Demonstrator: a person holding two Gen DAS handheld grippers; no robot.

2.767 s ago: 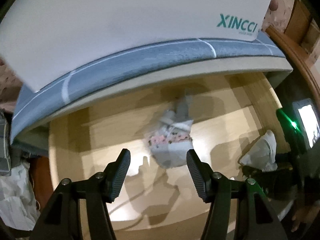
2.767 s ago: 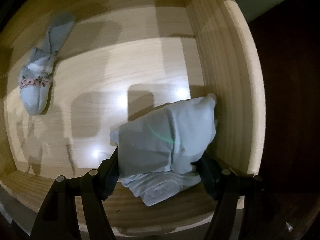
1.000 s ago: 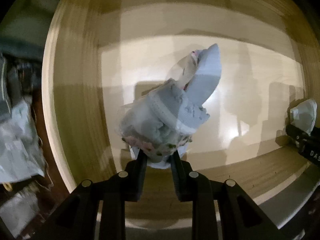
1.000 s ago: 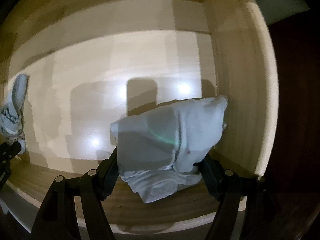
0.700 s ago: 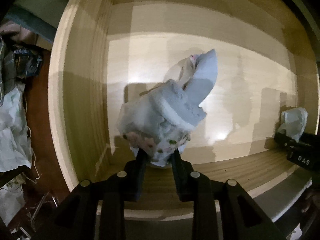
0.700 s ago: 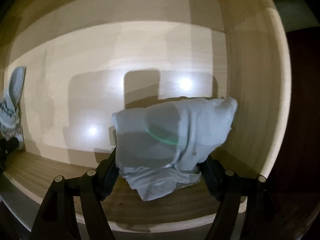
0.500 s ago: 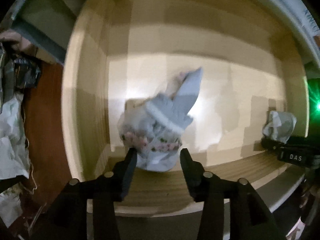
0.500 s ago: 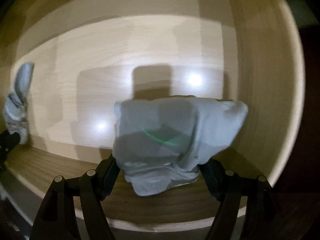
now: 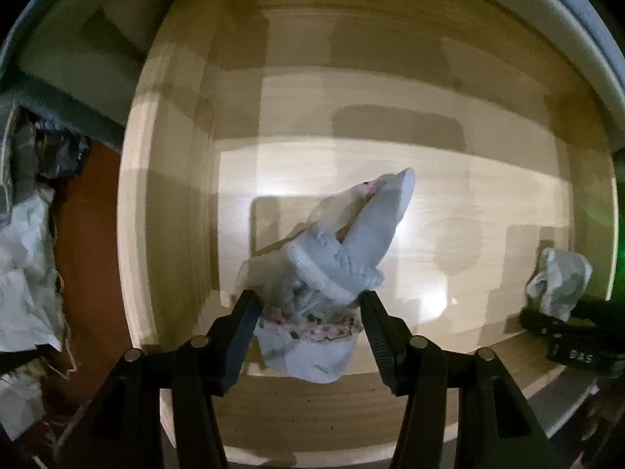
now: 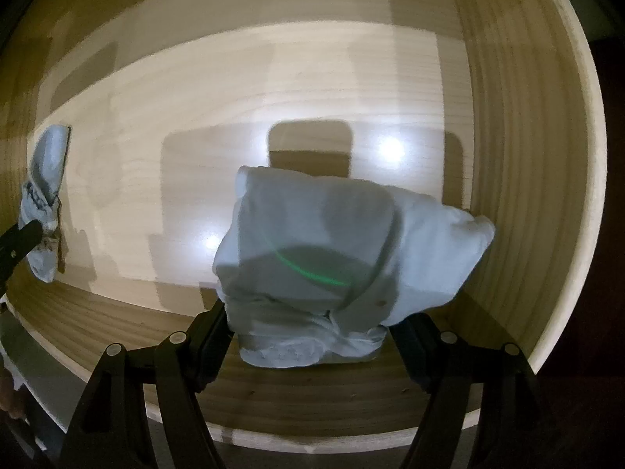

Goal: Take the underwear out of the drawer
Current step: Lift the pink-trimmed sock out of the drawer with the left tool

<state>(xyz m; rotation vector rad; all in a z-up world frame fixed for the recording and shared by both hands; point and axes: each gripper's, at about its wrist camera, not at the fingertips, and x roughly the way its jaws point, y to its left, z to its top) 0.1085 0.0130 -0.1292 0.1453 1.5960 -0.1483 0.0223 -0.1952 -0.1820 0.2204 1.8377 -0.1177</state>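
Observation:
A wooden drawer lies open below both grippers. My left gripper points straight down near the front left corner. Its jaws are opening, and a bunched grey-blue underwear with a floral band sits between them, no longer pinched. The right wrist view shows that piece at the far left. My right gripper is shut on a folded pale blue underwear, held by the drawer's right wall. That pale piece also shows at the right edge of the left wrist view.
A grey-edged mattress overhangs the back of the drawer. Left of the drawer, crumpled white bags and clutter lie on a brown floor. The drawer bottom between the two pieces is bare wood.
The left jaws, pinched tight on the floral underwear a second ago, have spread wide around it. The right gripper keeps its grip on the pale piece, which now looms slightly larger.

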